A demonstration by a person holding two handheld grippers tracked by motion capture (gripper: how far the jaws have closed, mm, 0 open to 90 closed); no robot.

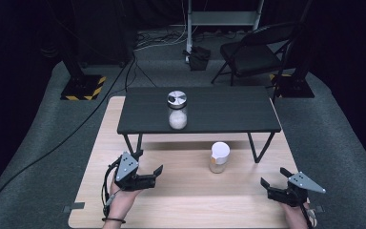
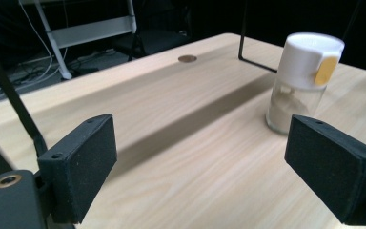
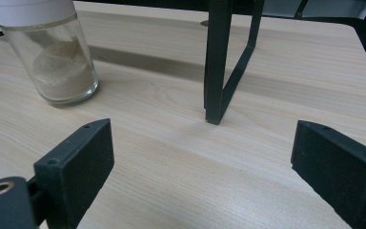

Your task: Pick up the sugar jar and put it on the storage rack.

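While both claws hover empty with jaws spread wide, the left claw (image 1: 148, 175) aims toward the white-capped jar (image 1: 218, 157) standing upright between the 2 on the wooden surface (image 1: 181, 191), likely lining up a grasp, the right claw (image 1: 275, 183) waiting aside.

A shaker (image 1: 218, 157) stands on the table (image 1: 181, 191) before a shelf (image 1: 219, 112) bearing a jar (image 1: 177, 110).
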